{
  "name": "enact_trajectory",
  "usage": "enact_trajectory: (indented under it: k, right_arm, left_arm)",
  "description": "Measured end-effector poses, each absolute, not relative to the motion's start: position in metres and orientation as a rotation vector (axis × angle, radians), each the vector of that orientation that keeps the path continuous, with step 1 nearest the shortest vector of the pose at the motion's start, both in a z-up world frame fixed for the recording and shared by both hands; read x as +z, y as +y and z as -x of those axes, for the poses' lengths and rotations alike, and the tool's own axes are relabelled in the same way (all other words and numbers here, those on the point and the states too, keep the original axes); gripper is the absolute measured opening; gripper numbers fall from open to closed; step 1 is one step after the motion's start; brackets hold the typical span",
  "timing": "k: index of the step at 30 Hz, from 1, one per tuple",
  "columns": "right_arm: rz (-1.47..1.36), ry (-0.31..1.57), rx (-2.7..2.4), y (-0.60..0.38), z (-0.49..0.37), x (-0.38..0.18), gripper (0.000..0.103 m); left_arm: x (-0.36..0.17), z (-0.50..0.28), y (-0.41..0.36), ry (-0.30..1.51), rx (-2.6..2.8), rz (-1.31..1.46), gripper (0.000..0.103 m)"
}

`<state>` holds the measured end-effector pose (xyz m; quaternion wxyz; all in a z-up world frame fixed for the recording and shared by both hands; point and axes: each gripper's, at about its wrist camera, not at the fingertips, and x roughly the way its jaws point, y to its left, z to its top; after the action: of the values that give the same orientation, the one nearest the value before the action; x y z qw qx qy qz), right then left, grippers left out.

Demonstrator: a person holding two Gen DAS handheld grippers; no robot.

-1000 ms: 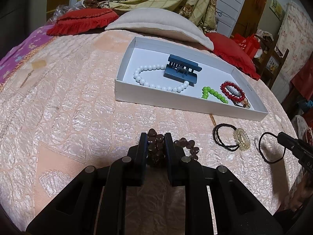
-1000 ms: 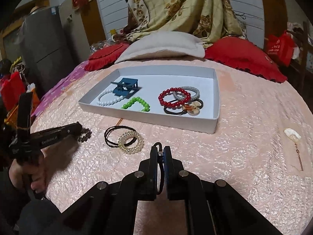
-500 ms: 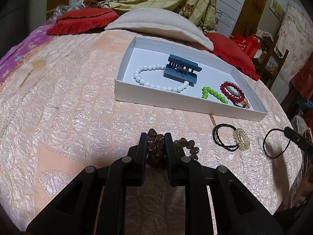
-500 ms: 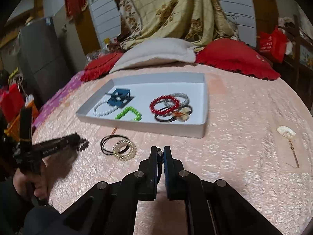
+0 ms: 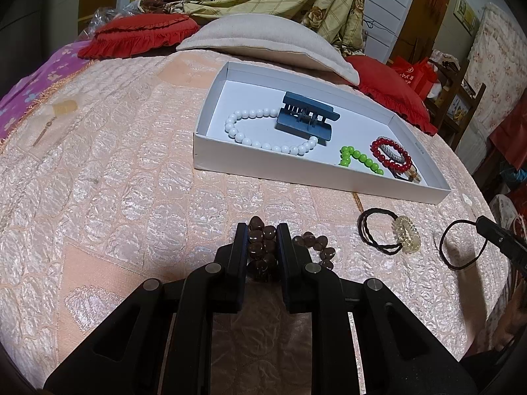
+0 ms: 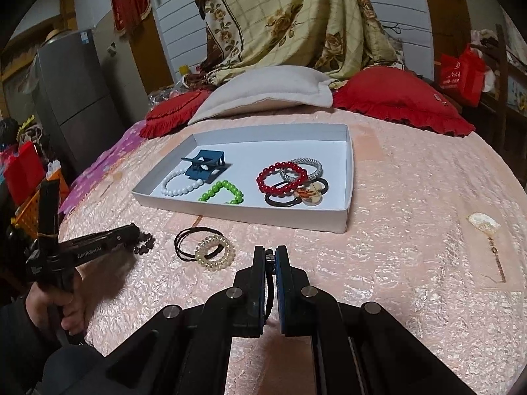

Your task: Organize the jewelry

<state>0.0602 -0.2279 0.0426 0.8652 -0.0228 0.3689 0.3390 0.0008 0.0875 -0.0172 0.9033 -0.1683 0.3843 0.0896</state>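
My left gripper is shut on a brown bead bracelet that rests on the pink bedspread; part of the bracelet trails out to the right. In the right wrist view the same gripper shows at the left with the beads. My right gripper is shut on a thin black hair tie, held above the bedspread; its loop hangs at the right edge of the left wrist view. The white tray holds a white bead bracelet, a blue hair claw, green beads and a red bracelet.
A black hair tie with a clear coil band lies on the bedspread between the two grippers. Pillows and red cushions sit behind the tray. A small shell-like piece lies at the right.
The right gripper has lifted the thin black hair tie and drawn a little to the right. The left gripper and the brown beads have stayed put.
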Motion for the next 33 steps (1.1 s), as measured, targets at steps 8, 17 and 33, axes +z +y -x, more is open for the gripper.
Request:
enact_trajectory:
  k: [8,17,33]
  right_arm:
    - [0.064,0.785,0.709,-0.223,-0.059,0.040,0.005]
    - [0.076,0.787,0.715,-0.217,-0.059,0.039,0.005]
    - [0.080,0.790,0.709,-0.217,-0.059,0.038,0.005]
  left_arm:
    - [-0.017,-0.001,0.087,0.795,0.184,0.346,0.016]
    - [-0.017,0.000,0.088,0.795,0.184,0.346,0.016]
    - [-0.017,0.000,0.088,0.795,0.184,0.346,0.016]
